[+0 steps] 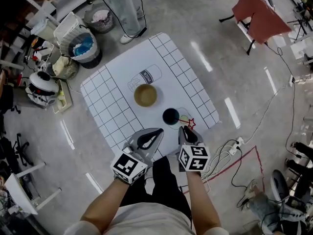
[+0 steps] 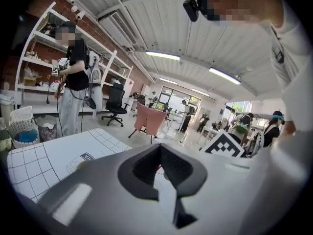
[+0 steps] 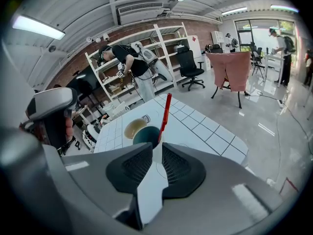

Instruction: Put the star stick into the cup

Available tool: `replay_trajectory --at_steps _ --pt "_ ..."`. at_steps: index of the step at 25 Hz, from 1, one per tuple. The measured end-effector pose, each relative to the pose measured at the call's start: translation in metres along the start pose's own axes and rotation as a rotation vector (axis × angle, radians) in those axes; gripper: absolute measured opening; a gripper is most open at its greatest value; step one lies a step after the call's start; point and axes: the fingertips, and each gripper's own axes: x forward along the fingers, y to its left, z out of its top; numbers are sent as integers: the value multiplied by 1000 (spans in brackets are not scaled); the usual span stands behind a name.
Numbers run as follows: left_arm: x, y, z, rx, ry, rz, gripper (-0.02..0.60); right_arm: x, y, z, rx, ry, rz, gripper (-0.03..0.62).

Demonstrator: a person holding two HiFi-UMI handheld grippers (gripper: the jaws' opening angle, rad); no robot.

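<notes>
Stick [image 3: 165, 116] being pinched at its bare end by right gripper [image 3: 154, 147], near cup [image 3: 145, 134].
Seemingly light, thin, stiff; left gripper [image 2: 159, 148] is idling closed, empty.

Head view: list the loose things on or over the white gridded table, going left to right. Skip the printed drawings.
wooden bowl → dark cup → star stick

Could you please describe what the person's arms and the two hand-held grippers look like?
The left hand-held gripper and the right hand-held gripper are alike: smooth light-grey shells with black ribbed pads inside. Each carries a cube with black-and-white square markers. The person wears a pale short-sleeved top; forearms are bare.
</notes>
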Motion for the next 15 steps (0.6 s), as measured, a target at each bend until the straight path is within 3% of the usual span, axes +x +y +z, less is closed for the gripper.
replay_trajectory --at_steps 6,15 --pt "-14 -13 2 21 2 -31 5 -29 15 1 18 -50 -8 43" --pt "-65 -23 25 31 -3 -47 5 -93 69 35 -29 -206 -15 37"
